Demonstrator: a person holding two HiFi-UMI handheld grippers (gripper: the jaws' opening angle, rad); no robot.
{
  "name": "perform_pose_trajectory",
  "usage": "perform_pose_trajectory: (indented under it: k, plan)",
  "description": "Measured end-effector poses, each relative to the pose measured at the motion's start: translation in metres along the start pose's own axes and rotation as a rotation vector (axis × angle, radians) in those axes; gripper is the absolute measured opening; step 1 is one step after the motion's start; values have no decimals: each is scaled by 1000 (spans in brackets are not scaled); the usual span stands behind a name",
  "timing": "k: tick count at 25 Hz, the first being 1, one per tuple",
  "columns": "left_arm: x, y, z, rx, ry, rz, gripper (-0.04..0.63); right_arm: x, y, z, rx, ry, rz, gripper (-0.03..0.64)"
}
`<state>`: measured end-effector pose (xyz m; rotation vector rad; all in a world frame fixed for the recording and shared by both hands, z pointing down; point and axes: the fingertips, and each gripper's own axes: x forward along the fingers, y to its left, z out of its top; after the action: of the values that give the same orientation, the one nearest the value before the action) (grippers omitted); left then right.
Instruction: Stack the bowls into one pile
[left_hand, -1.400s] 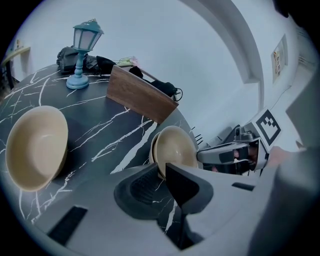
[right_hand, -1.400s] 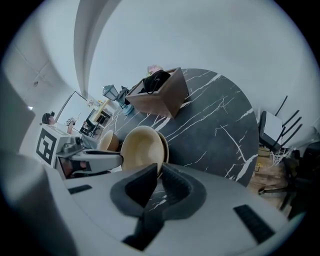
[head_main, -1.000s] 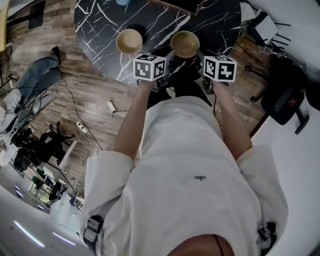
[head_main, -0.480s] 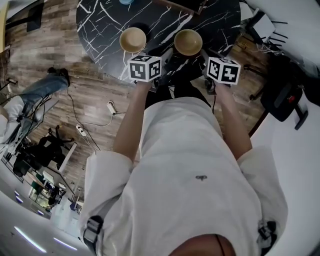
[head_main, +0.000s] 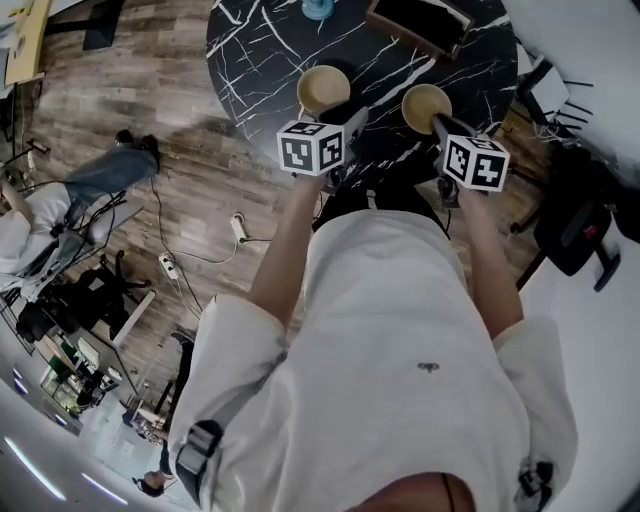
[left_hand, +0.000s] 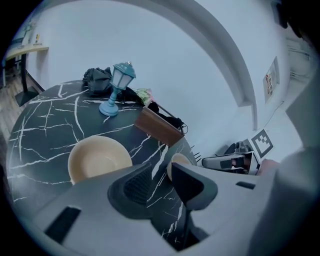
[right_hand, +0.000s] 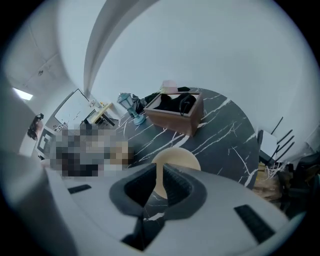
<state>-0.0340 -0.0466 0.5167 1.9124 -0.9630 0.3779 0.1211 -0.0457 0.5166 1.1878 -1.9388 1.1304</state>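
Two tan bowls sit near the front edge of the round black marble table (head_main: 260, 50). The left bowl (head_main: 323, 88) (left_hand: 97, 159) rests on the table, just left of my left gripper (head_main: 345, 122) (left_hand: 161, 172). That gripper's jaws have just been opening and now stand wide, with only tabletop between them. My right gripper (head_main: 438, 122) (right_hand: 160, 172) is shut on the near rim of the right bowl (head_main: 425, 105) (right_hand: 176, 164). The rim shows as a thin pale strip between its pads. This bowl (left_hand: 177, 161) also peeks past the left gripper's right finger.
A blue lantern (head_main: 318, 8) (left_hand: 117, 87) and a brown wooden box (head_main: 418, 22) (right_hand: 177, 112) holding dark things stand at the table's far side. A person (head_main: 100, 180) sits on the wood floor at left, among cables and power strips (head_main: 238, 228).
My left gripper has drawn back a little from the left bowl. My right gripper has risen slightly with the right bowl in it. The head view has shifted, so the table sits further right.
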Motion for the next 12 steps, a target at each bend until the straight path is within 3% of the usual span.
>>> perform_pose_trajectory:
  k: [7,12]
  plan:
    - [-37,50,17,-33,-71,38,110,29,61,16,-85,5,48,44]
    - [-58,88,25,0,-93,95,110,53,93,17,-138,27,64,46]
